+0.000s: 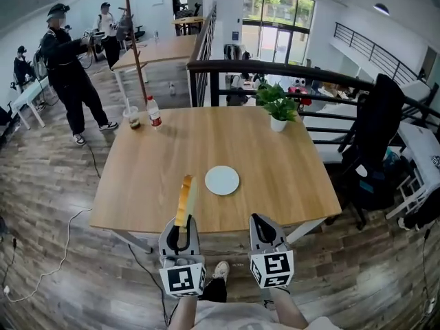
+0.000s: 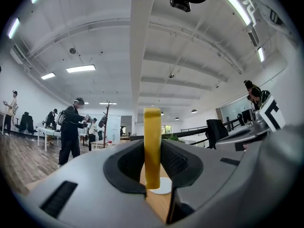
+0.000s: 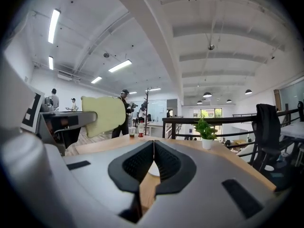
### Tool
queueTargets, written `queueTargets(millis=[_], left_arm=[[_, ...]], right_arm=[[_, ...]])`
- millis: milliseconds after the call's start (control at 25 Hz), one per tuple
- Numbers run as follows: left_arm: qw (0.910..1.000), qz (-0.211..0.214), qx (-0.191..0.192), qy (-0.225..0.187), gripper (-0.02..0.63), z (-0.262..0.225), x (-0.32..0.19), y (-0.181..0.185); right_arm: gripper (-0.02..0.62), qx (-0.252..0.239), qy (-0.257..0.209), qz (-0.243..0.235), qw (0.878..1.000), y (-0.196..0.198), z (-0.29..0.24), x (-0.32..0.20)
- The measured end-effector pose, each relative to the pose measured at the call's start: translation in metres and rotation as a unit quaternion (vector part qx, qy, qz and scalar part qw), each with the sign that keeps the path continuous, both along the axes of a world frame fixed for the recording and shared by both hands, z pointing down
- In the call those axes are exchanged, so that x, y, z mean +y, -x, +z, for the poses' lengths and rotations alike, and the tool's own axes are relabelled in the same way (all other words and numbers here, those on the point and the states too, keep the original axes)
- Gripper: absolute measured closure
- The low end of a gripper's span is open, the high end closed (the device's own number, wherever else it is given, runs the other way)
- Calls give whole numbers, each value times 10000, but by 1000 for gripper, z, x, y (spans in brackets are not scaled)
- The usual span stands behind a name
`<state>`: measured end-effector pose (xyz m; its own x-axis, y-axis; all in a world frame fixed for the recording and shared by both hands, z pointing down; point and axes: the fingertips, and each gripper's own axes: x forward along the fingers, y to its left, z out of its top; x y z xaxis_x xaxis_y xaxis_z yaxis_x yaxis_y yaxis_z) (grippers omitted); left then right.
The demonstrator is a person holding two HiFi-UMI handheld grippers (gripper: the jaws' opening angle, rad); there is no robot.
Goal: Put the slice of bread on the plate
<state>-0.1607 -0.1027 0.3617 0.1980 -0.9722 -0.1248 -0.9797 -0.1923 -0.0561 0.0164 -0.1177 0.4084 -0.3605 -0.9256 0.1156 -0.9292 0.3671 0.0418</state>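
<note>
A yellowish slice of bread (image 1: 184,199) stands on edge, gripped at its lower end by my left gripper (image 1: 181,234), just short of the wooden table's (image 1: 144,184) near edge. In the left gripper view the slice (image 2: 152,146) is pinched upright between the dark pads. The round white plate (image 1: 222,180) lies on the table slightly right of the slice, with nothing on it, and it shows low behind the bread (image 2: 165,186). My right gripper (image 1: 260,220) is beside the left one, shut and empty; its pads (image 3: 142,163) meet. From the right gripper view the bread (image 3: 103,115) shows at left.
A potted plant (image 1: 278,105) stands at the table's far right; a bottle (image 1: 154,111) and a cup (image 1: 133,117) stand at its far left corner. A black chair (image 1: 375,143) is on the right, a railing (image 1: 275,69) behind. People (image 1: 65,74) stand far left. A cable (image 1: 65,243) crosses the floor.
</note>
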Motion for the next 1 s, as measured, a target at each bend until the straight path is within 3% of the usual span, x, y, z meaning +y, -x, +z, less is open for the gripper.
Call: queueTargets(millis=[400, 680, 1000], left_arm=[[9992, 202, 8, -336, 515, -41, -151, 6], [9990, 311, 215, -224, 515, -35, -185, -1], [9996, 245, 24, -113, 515, -34, -192, -32]], right_arm=[[578, -37, -358, 19, 9994, 19, -47, -135], [578, -8, -273, 65, 9996, 16, -48, -163], [578, -89, -75, -76, 9999, -6, -42, -179]])
